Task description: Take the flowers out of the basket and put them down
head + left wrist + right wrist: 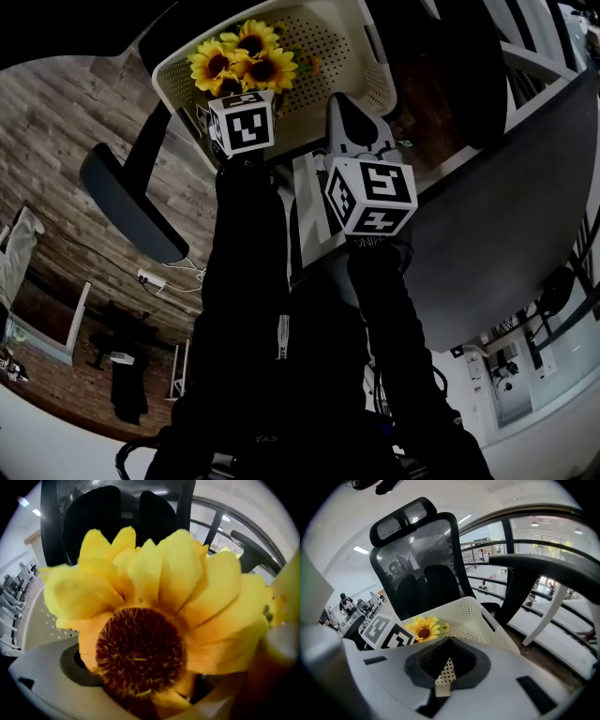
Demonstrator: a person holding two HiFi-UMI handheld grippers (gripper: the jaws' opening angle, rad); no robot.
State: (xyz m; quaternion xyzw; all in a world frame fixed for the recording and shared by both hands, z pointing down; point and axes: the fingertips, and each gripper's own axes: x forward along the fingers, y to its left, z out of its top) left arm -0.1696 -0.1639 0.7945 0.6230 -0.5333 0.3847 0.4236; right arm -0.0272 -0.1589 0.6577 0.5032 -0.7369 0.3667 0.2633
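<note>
A bunch of yellow sunflowers [246, 58] stands in a white perforated basket [337, 47] on an office chair. My left gripper [154, 681] is right at the blooms, and one sunflower head [140, 644] fills its view between the wide-apart jaws. In the head view its marker cube [242, 122] sits just under the flowers. My right gripper [445, 677] is at the basket's near rim, its jaws closed on a strip of the perforated wall. From there I see the basket [476, 616], a sunflower [424, 629] and the left gripper's cube [386, 632].
The black mesh chair back [422, 559] rises behind the basket, and an armrest [131, 202] sticks out to the left. A dark round table [506, 206] lies to the right, beside the chair. Wood-look floor [66, 122] runs off to the left.
</note>
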